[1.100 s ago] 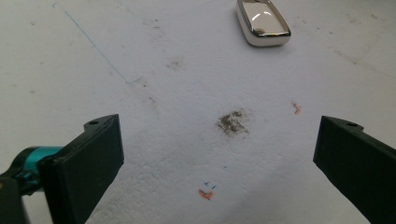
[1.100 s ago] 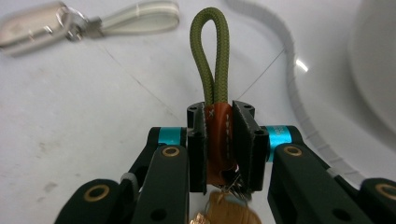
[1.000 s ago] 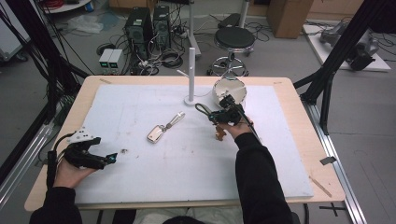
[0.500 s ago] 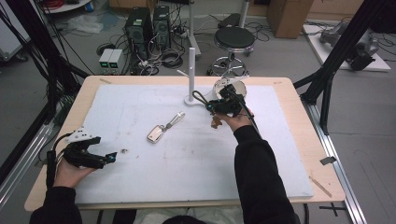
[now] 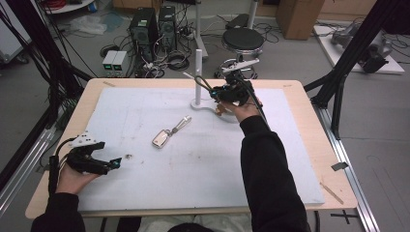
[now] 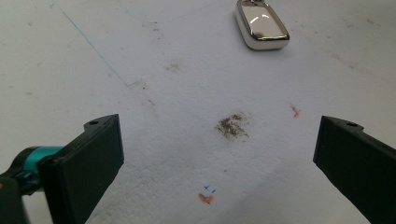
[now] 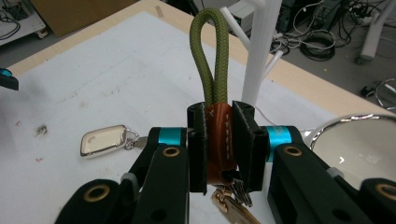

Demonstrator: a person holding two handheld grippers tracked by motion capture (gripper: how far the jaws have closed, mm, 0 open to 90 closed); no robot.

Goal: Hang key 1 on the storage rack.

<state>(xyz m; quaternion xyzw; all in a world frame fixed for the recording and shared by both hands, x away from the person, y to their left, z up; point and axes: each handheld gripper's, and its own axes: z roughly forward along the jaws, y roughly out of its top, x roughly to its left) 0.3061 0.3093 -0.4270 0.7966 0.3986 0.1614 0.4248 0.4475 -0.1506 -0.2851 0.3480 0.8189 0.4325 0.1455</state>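
Surface (image 5: 145, 193): wide bare stretch across near and middle areas, broken mid-way by a silver key fob (image 5: 160, 139) with its ring and clip. Far edge: upright white post stand (image 5: 198, 77) with a side peg, the right hand-held gripper (image 5: 218, 94) just beside it. Left hand-held gripper (image 5: 113, 164): jaws spread, bare mat between them.

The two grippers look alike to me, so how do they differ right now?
The left gripper has its jaws wide apart with nothing between them; the right gripper is closed on a brown leather key strap with a green cord loop. The left one sits low near the table's front left corner; the right one is held up at the far side beside a white stand. Both have black jaws and are hand-held.
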